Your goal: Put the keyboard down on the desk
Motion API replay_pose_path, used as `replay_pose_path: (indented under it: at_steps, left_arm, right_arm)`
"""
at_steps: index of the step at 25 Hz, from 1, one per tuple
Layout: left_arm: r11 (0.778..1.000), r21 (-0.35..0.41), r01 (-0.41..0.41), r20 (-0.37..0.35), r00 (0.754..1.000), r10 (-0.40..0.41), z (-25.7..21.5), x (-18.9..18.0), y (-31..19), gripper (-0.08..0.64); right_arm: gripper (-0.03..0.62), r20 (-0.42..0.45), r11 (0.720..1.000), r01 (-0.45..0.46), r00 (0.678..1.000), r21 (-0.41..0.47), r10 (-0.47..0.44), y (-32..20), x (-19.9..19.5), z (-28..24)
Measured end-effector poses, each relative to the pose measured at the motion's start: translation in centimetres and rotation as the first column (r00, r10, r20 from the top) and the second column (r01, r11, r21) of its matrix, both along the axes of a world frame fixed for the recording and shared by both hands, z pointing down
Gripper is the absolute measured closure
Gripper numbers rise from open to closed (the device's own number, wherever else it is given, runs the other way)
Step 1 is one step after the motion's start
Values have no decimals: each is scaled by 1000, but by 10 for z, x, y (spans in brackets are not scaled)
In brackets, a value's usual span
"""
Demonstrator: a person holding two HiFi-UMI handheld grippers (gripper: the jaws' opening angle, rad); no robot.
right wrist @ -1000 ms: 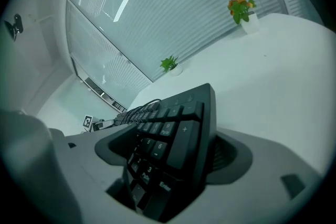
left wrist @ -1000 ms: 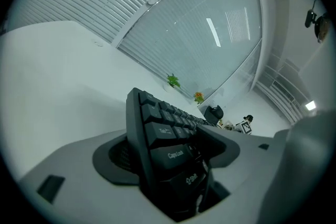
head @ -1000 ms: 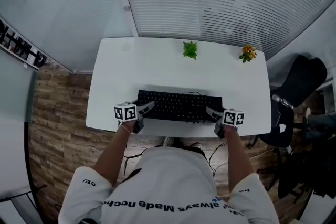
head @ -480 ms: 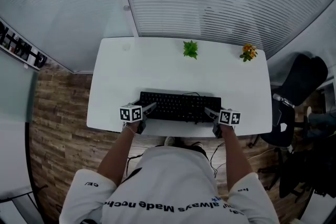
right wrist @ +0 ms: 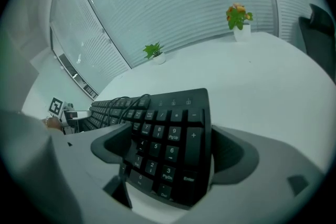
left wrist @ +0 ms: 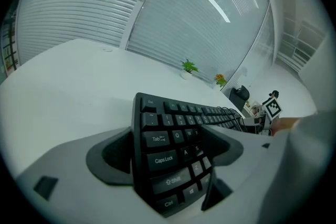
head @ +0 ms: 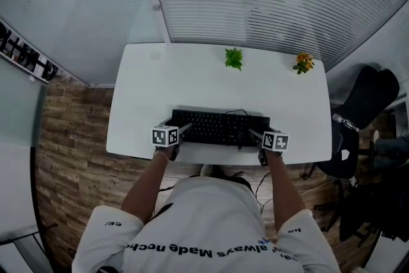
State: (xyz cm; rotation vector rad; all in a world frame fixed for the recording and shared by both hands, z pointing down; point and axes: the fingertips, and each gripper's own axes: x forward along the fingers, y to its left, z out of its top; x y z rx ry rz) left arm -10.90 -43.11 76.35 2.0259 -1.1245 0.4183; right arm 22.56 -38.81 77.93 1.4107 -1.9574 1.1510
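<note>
Looking down from the head view, the keyboard (head: 220, 128) lies flat on the white desk (head: 192, 83), close to the near edge and running parallel to it. The person stands right at that edge, one gripper at each end of the board.

Over to the left gripper (head: 183, 130): its jaws are opening, spread wide. The keyboard's left end sits between them, with Tab, Caps Lock and Shift plain to see in the left gripper view. One jaw stands just off the far rim and the other sits over the near side. No firm pinch shows.

Now the right gripper (head: 254, 135): same story, mirrored. Its jaws are opening and are about as wide as they go. The number pad end lies in the gap between them, and the right gripper view shows the digits and the Enter key there. The jaws stand beside the board's edges rather than squeezing them.

A black cable (head: 233, 113) loops off the keyboard's far edge near the middle. Along the back of the desk stand a small green plant (head: 233, 58) and, further right, a plant with orange flowers (head: 303, 63), both well apart from the keyboard. A dark chair (head: 367, 99) sits off the desk's right side.
</note>
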Motion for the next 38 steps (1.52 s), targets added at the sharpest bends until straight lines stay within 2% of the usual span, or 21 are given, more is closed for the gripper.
replay_pose_path:
  at_steps: [3,5,8,10,14,18,21,24,30,38]
  left_arm:
    - [1000,6,12,57,998,-12,3,-1,0,152]
    - [1000,14,15,85,996,-16,5,-3,-1,153]
    - [998,58,-12,196,981,0,2,-6,-2,153]
    - [995,93,-26,239,971,2,-5,-6,-4,153]
    - [989,145,-17,229,973,-17,-22,-9,-4,155]
    - [972,235,-17,169,985,-24,-58,-6,-4,170]
    - [946,323,-21,132,991,-23,-96,3,0,311]
    - [912,409,-37,96,995,-3,-139,16,6,383]
    - [826,560,-68,37,998,57,-227,40,20,439]
    - [724,686,-74,-7,994,108,-324,54,45,483]
  right_arm:
    - [123,-105,999,36,994,4,-35,0,2,3]
    - [121,-119,999,36,992,7,-35,-1,1,3]
    - [102,-122,999,28,992,20,-25,-3,1,1]
    - [129,-134,999,25,991,43,-19,-3,3,-4]
    - [216,-151,992,20,989,126,-1,-3,11,-24]
    - [330,-148,970,64,989,235,-29,-2,8,-52]
    - [389,-160,944,102,986,315,-53,-2,-2,-90]
    - [438,-177,908,142,981,395,-77,-1,-17,-134]
    - [487,-197,829,212,972,517,-125,4,-50,-220]
    - [515,-193,749,275,961,603,-198,24,-85,-301]
